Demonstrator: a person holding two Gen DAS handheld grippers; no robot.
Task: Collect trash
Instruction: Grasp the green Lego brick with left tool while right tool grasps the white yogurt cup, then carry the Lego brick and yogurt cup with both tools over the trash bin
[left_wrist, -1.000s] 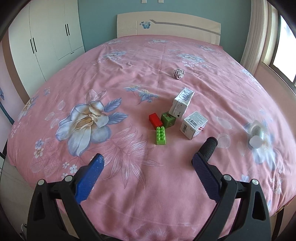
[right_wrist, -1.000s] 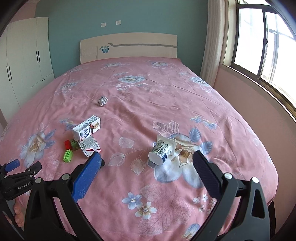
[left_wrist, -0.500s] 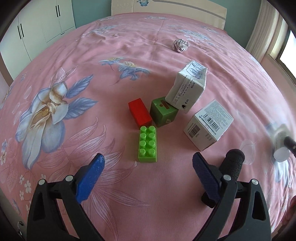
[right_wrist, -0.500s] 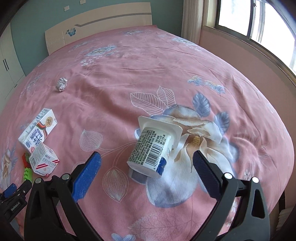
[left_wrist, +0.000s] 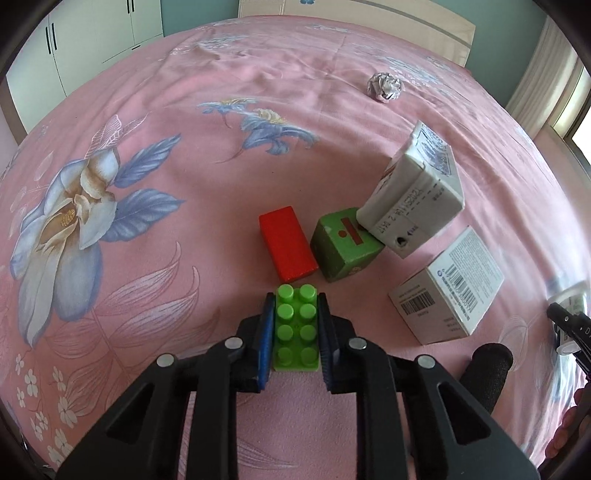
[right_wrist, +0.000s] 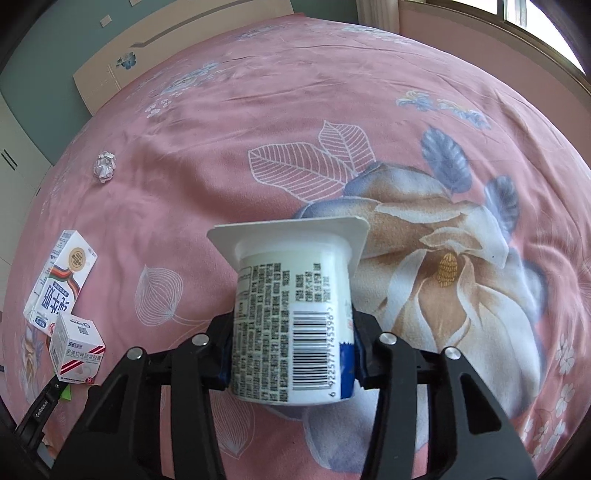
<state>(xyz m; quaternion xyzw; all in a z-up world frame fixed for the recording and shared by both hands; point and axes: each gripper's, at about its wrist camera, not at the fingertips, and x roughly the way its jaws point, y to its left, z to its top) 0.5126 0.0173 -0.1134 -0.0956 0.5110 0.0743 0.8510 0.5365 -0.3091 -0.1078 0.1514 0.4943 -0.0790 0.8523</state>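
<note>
My left gripper is shut on a light green studded brick that lies on the pink flowered bedspread; the blue pads press its two long sides. In the right wrist view my right gripper has its jaws closing on a white yogurt cup lying on its side, rim pointing away, pads against its walls. A milk carton, a small white box and a crumpled paper ball lie further out.
A red block and a green cube sit just beyond the held brick, the carton leaning on the cube. A black foam handle and part of a hand show at the right. Headboard and wardrobe stand behind.
Both grippers came down toward the bed and went from wide open to closed, the left around the green brick, the right around the yogurt cup.
</note>
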